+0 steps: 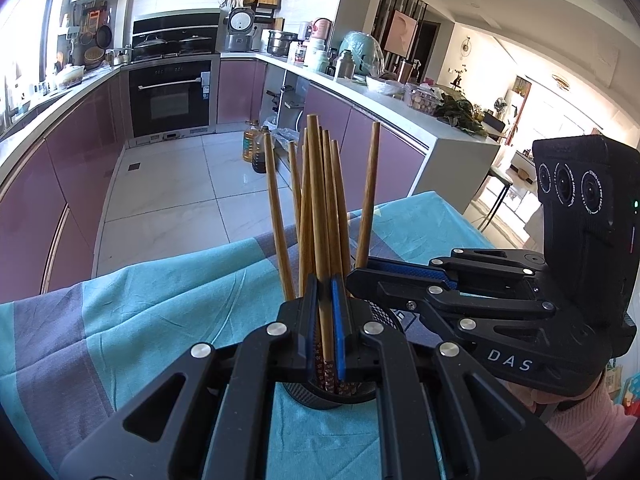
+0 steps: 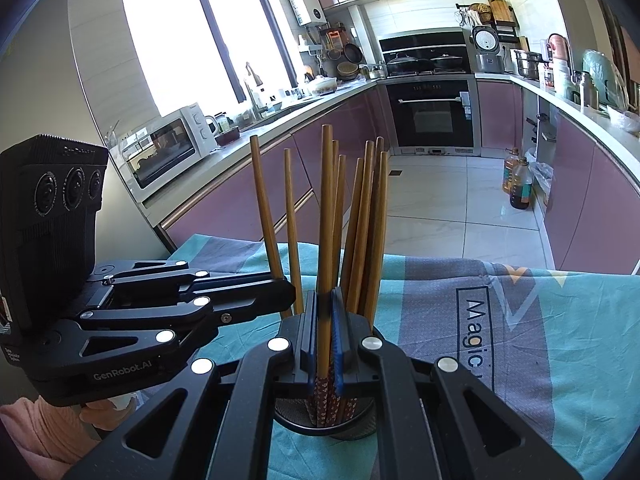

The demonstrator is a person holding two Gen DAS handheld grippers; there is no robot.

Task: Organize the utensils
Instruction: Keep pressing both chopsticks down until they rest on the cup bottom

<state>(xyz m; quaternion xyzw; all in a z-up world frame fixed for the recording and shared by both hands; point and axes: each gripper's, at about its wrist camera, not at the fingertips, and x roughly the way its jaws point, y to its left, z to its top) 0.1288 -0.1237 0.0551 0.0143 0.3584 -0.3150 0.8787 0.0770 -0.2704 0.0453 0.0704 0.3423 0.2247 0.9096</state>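
Wooden chopsticks (image 1: 320, 216) are what I work with, and they look light, stiff and smooth, so I judge they can slip or turn if I take them too near the thin end. In the left wrist view my left gripper (image 1: 325, 320) is closed tightly on one chopstick (image 1: 316, 200), low on its shaft, just above the patterned lower part. In the right wrist view my right gripper (image 2: 325, 336) is closed in the same way on another chopstick (image 2: 326, 208). I think this low place is the good place to hold, because the stick is thicker there. Both held sticks stand almost upright with their lower ends inside the black mesh holder (image 2: 352, 432), which stands on the blue and grey cloth (image 1: 160, 312) near the side of the table close to me. Both my grippers point forward and down, side by side, close to each other over the holder, and a pink sleeve (image 1: 592, 432) shows behind the right one. Other chopsticks lean outward in the holder like a fan. Beyond the far edge of the table are the tiled floor (image 1: 168, 184) and the purple cabinets (image 2: 248, 200).
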